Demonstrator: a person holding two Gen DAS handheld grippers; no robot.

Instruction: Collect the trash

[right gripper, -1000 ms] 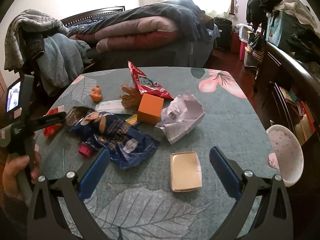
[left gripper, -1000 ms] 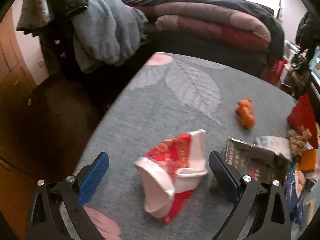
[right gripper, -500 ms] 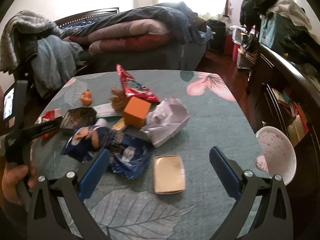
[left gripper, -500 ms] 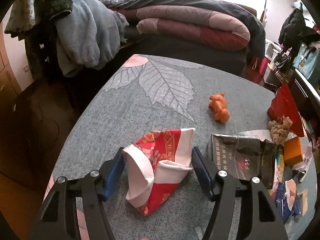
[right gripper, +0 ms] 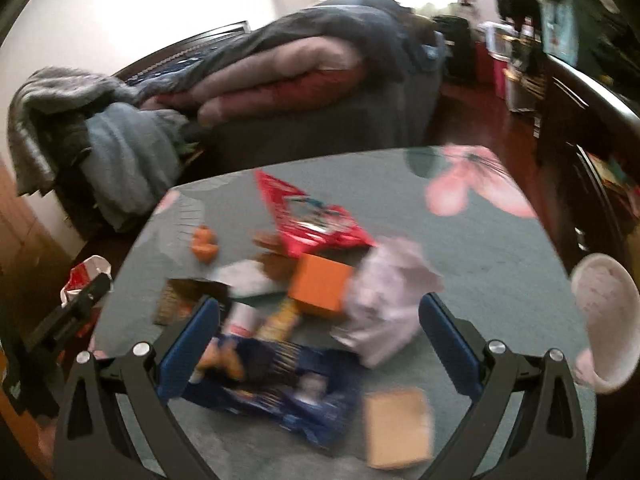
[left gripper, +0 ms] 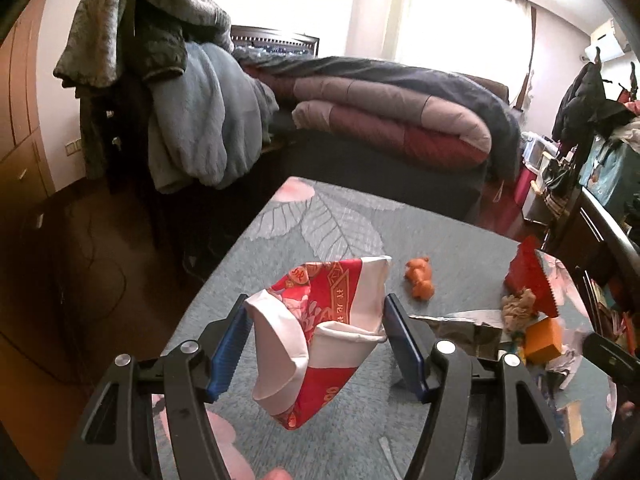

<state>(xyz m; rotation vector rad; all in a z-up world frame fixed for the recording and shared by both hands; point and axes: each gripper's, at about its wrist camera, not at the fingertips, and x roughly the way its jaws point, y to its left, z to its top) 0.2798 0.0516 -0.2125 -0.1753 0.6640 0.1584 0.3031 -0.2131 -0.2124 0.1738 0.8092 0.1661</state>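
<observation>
My left gripper [left gripper: 316,334] is shut on a crumpled red and white wrapper [left gripper: 320,332] and holds it above the table's left part. The wrapper also shows small at the left in the right wrist view [right gripper: 82,280]. My right gripper [right gripper: 320,332] is open and empty, hovering over a trash pile: a blue snack bag [right gripper: 280,392], an orange box [right gripper: 320,290], a crumpled white paper [right gripper: 388,304], a red snack bag [right gripper: 312,220] and a tan flat box [right gripper: 398,426]. The right wrist view is blurred.
A small orange toy [left gripper: 419,279] lies on the grey leaf-print tablecloth [left gripper: 320,232]. A silver foil wrapper [left gripper: 456,326] lies right of my left gripper. A pink-white bowl [right gripper: 604,320] stands at the table's right edge. A bed with quilts [left gripper: 400,120] stands behind.
My left gripper has closed on the red and white wrapper and lifted it off the table. My right gripper has moved forward over the trash pile, staying open.
</observation>
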